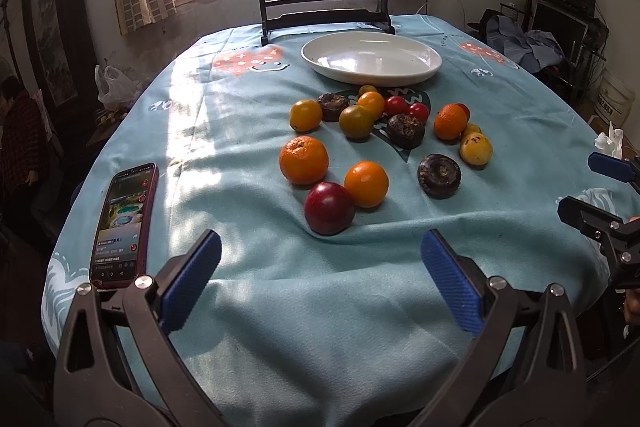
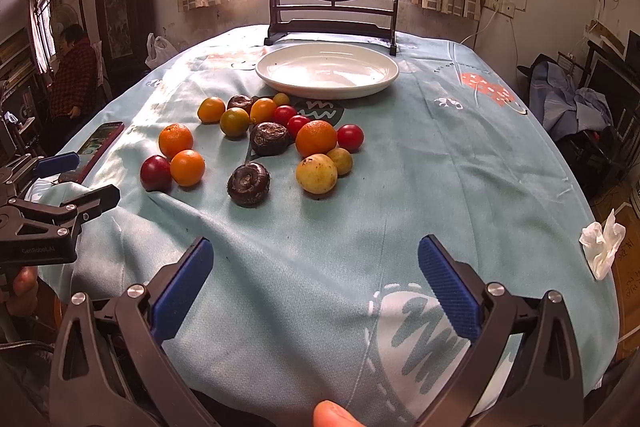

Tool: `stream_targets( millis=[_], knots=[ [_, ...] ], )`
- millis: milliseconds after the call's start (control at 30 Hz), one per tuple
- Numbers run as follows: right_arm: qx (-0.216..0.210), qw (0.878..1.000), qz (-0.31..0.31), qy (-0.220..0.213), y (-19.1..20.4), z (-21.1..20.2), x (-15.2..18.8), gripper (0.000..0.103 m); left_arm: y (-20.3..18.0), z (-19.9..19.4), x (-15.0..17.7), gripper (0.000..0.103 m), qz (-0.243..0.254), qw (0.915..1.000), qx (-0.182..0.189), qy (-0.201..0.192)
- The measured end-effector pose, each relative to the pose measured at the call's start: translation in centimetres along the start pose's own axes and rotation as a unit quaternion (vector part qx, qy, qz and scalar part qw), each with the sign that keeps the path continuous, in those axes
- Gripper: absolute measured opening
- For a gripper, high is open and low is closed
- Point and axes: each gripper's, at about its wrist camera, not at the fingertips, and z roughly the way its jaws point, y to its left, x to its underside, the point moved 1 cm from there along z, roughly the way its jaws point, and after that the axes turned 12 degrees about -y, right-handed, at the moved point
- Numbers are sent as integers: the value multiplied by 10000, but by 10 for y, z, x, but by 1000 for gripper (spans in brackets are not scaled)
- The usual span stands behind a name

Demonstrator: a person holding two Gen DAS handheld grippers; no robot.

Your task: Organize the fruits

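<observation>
**Over the blue cloth, nothing lifted yet**

Both the left gripper [image 1: 320, 283] and right gripper [image 2: 314, 287] hover wide open, empty. Fruits [image 1: 372, 135] lie scattered just before the empty white plate [image 1: 320, 61]. Best start with the near plum [image 1: 329, 207], squeezing gently so it won't roll.

Pale blue cloth [image 1: 280, 307] printed with coral hearts and white doodles covers the worktop, carrying a plain white plate [image 1: 371, 57], orange citrus [image 1: 303, 160], a dark red plum [image 1: 329, 207], red tomatoes [image 1: 396, 105], brown-black chestnuts [image 1: 439, 175], and a speckled yellow fruit [image 1: 475, 148]; gripper pads [image 1: 192, 283] ribbed blue.
</observation>
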Motion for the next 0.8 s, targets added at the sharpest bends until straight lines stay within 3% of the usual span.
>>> stream_targets(
  millis=[800],
  knots=[
    [-1,10000,4,47,0,3,5,102,1,2,3,101,8,10000,-1,31]
  ],
)
